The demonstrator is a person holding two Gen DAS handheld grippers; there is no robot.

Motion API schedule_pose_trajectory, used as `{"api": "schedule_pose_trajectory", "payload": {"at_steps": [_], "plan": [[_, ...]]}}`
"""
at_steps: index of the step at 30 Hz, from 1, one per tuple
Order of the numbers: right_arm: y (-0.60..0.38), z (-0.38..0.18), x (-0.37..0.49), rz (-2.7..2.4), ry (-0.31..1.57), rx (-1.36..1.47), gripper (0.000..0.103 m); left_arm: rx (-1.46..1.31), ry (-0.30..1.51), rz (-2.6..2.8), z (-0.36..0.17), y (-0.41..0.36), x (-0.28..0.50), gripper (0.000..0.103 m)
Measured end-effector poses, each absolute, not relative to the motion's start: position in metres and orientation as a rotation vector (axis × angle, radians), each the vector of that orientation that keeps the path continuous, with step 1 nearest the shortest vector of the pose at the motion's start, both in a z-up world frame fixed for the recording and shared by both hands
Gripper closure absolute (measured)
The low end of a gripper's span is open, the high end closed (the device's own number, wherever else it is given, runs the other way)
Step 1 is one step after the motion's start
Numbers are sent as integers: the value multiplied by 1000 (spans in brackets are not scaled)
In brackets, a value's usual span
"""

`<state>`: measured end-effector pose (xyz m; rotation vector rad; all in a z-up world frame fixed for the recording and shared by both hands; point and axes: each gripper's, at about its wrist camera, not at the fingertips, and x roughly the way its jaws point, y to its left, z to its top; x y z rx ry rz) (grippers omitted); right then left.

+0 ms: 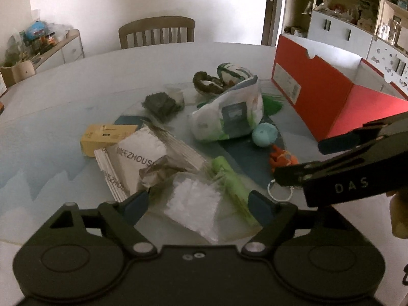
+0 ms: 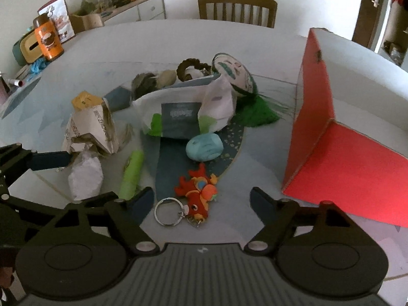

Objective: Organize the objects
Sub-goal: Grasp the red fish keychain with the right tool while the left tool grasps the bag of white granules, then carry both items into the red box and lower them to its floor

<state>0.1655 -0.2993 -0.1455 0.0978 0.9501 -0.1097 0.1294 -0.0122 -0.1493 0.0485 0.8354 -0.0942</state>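
A pile of small objects lies on the round table (image 1: 63, 107). My left gripper (image 1: 197, 202) is open just above a clear bag of white material (image 1: 193, 204), beside a green tube (image 1: 232, 186). In the right wrist view my right gripper (image 2: 201, 196) is open, low over a red-orange plush fish keychain (image 2: 199, 193) with a metal ring (image 2: 168, 211); the fish lies between the fingertips, untouched. Behind it sit a light blue plush (image 2: 204, 146) and a white-and-green bag (image 2: 183, 112). An open red shoe box (image 2: 313, 117) stands to the right.
White printed packets (image 1: 137, 153) and a yellow carton (image 1: 102, 137) lie left of the pile, with a dark scrubber (image 1: 160, 104) and a brown ring (image 1: 206, 83) behind. A wooden chair (image 1: 155, 33) is at the far edge. An orange canister (image 2: 48, 38) stands far left.
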Motion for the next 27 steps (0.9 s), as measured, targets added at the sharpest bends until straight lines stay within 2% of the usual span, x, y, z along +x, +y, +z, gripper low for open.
{"api": "schedule_pose_trajectory", "payload": {"at_steps": [3, 16, 18, 19, 27], "plan": [[-299, -150, 169, -104, 960, 92, 34, 61, 835, -102, -150, -14, 131, 23], [-291, -155, 175, -83, 981, 55, 56, 63, 857, -93, -147, -16, 128, 50], [-289, -155, 175, -85, 981, 52, 64, 78, 858, -87, -148, -17, 126, 55], [-288, -155, 175, -88, 982, 46, 64, 84, 859, -89, -148, -18, 125, 59], [-281, -154, 164, -100, 986, 42, 64, 143, 851, -117, -146, -25, 110, 68]]}}
